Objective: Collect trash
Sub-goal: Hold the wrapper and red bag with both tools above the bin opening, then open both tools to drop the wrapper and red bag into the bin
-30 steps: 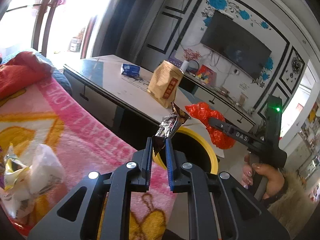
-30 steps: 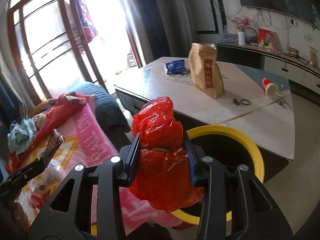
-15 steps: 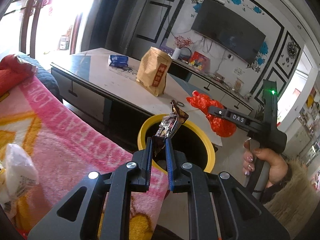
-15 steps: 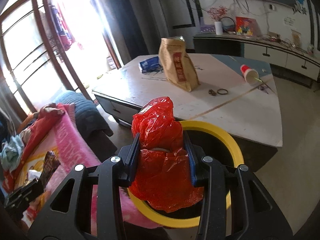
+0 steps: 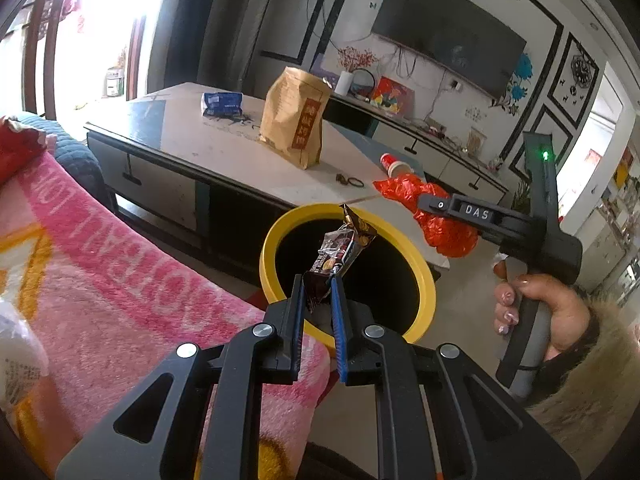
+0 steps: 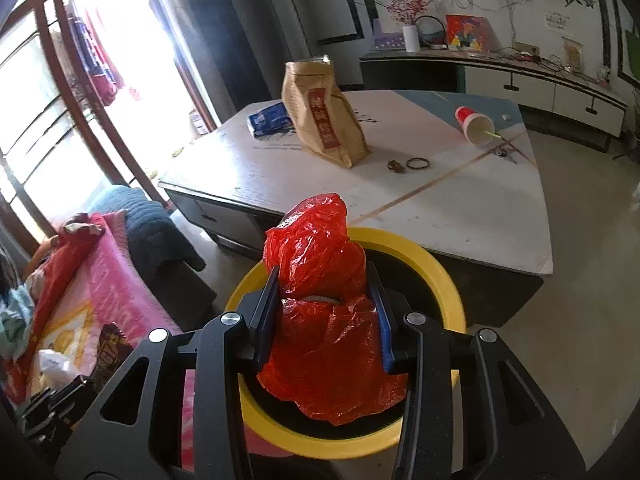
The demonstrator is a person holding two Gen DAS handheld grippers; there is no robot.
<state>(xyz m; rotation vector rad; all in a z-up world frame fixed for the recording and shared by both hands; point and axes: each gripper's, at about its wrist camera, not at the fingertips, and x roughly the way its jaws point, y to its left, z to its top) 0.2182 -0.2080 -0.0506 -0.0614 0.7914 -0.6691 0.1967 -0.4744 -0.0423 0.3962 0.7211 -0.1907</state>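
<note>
1. The left gripper (image 5: 318,294), its blue-lined jaws almost together, pinches the lower end of a crumpled dark brown snack wrapper with a silvery inside (image 5: 340,250). The wrapper's print is too small to read.
2. That wrapper sticks up over the dark mouth of a round bin with a yellow rim (image 5: 276,236). The inside of the bin is black and nothing in it can be made out.
3. The right gripper (image 6: 324,304) holds a crumpled red plastic bag (image 6: 320,264) between its jaws, which stand partly apart around the bulk. A pale ridged edge shows inside the bag at the level of the pads; what it belongs to cannot be told.
4. In the right wrist view the bag hangs above the near part of the bin and hides much of its opening. In the left wrist view it appears to the right of the bin's far rim, so how far it sits over the opening cannot be told.
5. A hand (image 5: 536,304) with a furry cuff grips the right gripper's handle at the right edge of the left wrist view.
6. The bin stands just beside a pink patterned blanket (image 5: 120,280) on the left and near a low white table (image 6: 280,168) beyond it.
7. On the table stand a brown paper bag with a red label (image 6: 324,120) and, farther left, a blue packet (image 6: 268,118). A red paper cup (image 6: 474,122) lies on its side at the right.
8. White crumpled packaging (image 5: 16,356) lies on the blanket, cut off by the left edge.
</note>
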